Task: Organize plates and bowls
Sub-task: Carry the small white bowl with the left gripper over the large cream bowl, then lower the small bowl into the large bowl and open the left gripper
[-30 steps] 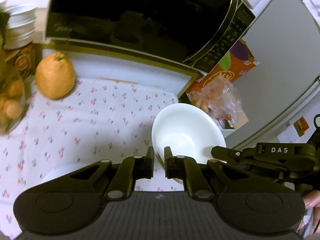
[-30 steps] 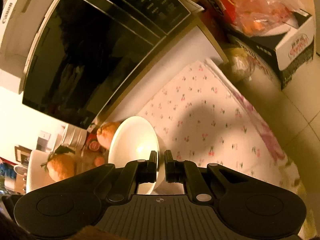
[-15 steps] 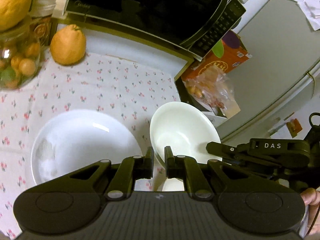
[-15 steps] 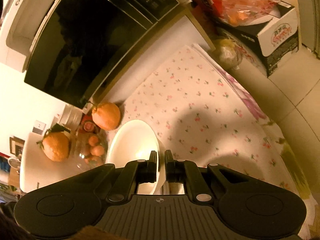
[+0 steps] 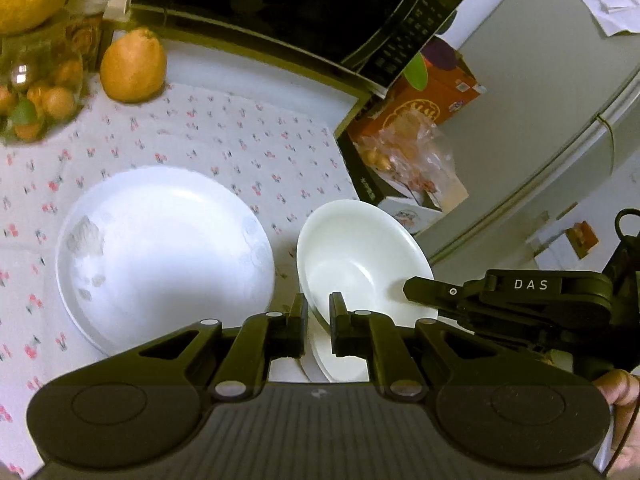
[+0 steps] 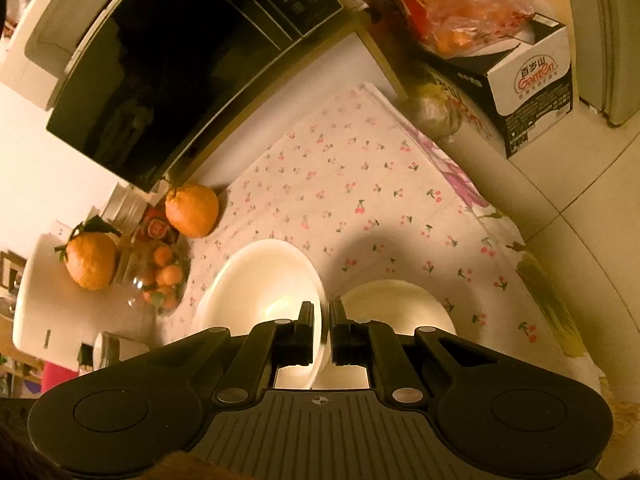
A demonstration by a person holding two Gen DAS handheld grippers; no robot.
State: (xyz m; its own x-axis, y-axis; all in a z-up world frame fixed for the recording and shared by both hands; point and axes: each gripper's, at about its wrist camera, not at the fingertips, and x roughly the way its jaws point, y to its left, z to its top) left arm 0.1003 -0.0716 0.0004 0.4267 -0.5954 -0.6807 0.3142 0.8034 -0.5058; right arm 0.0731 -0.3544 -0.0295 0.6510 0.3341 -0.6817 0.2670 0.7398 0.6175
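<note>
On the cherry-print cloth (image 5: 224, 136) covering the worktop, a large white plate (image 5: 160, 252) lies flat, left of your left gripper (image 5: 318, 322). Its jaws pinch the near rim of a white bowl (image 5: 360, 260), which is tilted and sits above another white dish (image 5: 340, 364) partly hidden below it. Your right gripper (image 6: 321, 332) has its jaws pinching the rim of a second white bowl (image 6: 264, 292), also tilted, with a further white dish (image 6: 396, 304) just beside it on the right. Behind: black microwave (image 5: 288, 4), large orange (image 5: 132, 66), glass bowl of small fruit (image 5: 36, 92), cardboard box (image 6: 524, 92) holding a plastic bag.
</note>
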